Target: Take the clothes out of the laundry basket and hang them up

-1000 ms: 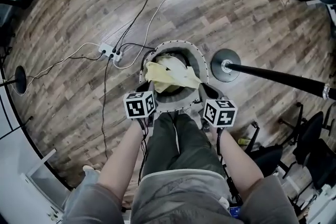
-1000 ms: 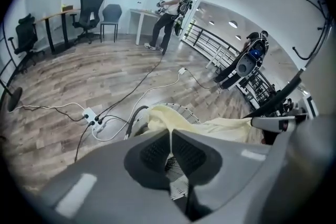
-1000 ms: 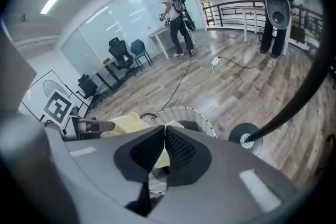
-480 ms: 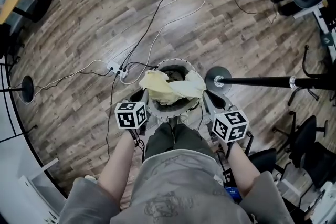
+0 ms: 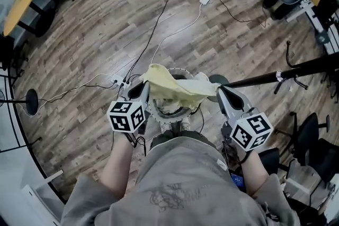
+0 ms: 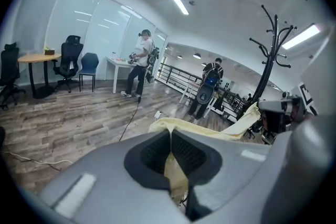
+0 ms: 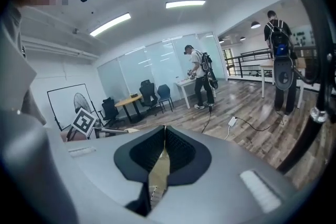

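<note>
1. Laundry basket [image 5: 166, 118]: round, with a pale rim that looks perforated. The cloth covers most of it and the person's grey shirt [image 5: 185, 182] cuts off the near side. What lies inside is too shadowed to make out.
2. Coat stand pole [image 5: 275, 78]: dark and thin, running off the right edge of the head view. Its round base is half hidden behind the cloth and the right tool.
3. Yellow cloth [image 5: 172, 88]: pale, soft and creased. It is lifted above the basket and stretched as a band between the two tools, with a slight sag mid-span.
4. Left hand-held gripper [image 5: 144, 87]: jaws closed on the cloth's left end. In the left gripper view the fabric passes between the ribbed black pads [image 6: 157, 152] and spreads away to the right.
5. Right hand-held gripper [image 5: 219, 91]: jaws clamped on the opposite end. The right gripper view shows only a narrow yellowish strip pinched between the pads; the rest of the garment is out of frame there.
6. Floor [image 5: 79, 61]: grey-brown wood planks, with thin cables [image 5: 159, 29] trailing toward the basket.
</note>
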Tool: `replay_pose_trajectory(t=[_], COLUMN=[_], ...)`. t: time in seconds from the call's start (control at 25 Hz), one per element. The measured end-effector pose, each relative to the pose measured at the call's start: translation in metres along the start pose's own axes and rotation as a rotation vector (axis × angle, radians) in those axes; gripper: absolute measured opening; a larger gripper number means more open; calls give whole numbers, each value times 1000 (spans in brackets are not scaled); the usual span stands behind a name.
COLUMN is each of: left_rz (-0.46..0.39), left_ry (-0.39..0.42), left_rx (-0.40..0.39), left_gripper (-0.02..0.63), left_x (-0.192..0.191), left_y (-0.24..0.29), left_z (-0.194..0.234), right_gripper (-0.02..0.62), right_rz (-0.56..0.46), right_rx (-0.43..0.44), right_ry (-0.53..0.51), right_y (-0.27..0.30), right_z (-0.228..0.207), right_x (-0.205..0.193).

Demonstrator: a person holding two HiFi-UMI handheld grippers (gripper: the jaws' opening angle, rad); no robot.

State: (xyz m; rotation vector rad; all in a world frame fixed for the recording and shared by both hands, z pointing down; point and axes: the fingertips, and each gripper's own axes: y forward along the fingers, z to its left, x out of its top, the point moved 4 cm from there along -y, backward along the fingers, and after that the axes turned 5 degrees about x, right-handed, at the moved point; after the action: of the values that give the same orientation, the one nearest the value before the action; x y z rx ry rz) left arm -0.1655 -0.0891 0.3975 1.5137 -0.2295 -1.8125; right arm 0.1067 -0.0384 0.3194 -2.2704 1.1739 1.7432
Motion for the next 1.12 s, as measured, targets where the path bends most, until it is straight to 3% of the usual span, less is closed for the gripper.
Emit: replay_pose_trajectory(t=[0.24, 0.52, 0.8, 1.12], left_rz=[-107, -183, -182, -245], left_ry=[80, 123, 248, 243], left_rx=[-60, -98, -160, -336], left_gripper=[14, 14, 14, 14], left_x=[51, 81, 97, 130], left_y=[-36, -69, -72, -57], left_z=[-26, -49, -82, -142], right_gripper=[35, 35, 34, 34], right_rz=[-96, -178, -226, -361], right_rx=[18, 15, -54, -174], right_ry=[-61, -145, -133, -144], right_y=[-33, -70, -99, -153], right_z=[26, 52, 44, 22], right_x=[37, 68, 76, 101])
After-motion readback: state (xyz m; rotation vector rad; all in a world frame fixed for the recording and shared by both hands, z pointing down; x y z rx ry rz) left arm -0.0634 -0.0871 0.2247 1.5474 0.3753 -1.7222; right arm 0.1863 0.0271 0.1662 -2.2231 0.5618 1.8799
